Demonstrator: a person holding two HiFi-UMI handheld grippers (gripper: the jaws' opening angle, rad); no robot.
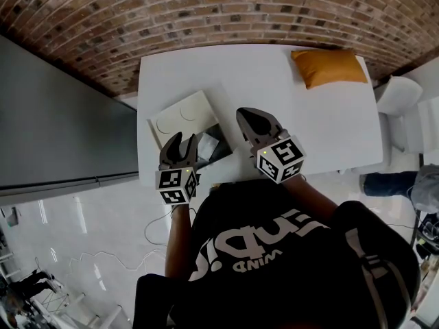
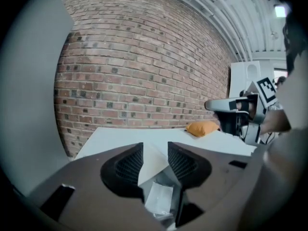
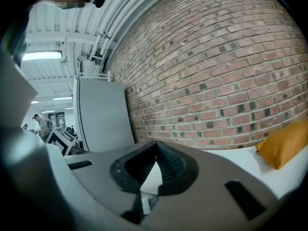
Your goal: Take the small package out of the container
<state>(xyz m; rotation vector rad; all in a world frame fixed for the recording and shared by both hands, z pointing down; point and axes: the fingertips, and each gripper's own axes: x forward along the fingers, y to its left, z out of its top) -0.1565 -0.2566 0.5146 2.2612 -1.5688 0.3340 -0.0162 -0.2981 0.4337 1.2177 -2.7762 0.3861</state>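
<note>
On the white table (image 1: 322, 125) lies a container (image 1: 221, 153) with a dark inside, its white lid (image 1: 182, 118) folded open to the far left. A small pale package (image 1: 208, 144) rests in it. My left gripper (image 1: 184, 141) hovers over its near left corner, open, nothing held. In the left gripper view the left gripper (image 2: 155, 150) frames the lid flap (image 2: 151, 165) and the clear package (image 2: 159, 198) below. My right gripper (image 1: 244, 115) stays just right of the container, shut and empty; its tips meet in the right gripper view, right gripper (image 3: 155, 154).
An orange cushion (image 1: 329, 67) sits at the table's far right corner. A brick wall (image 1: 206, 12) runs behind the table. A grey cabinet (image 1: 62, 129) stands along the left side. A white unit (image 1: 398, 94) stands beyond the right edge.
</note>
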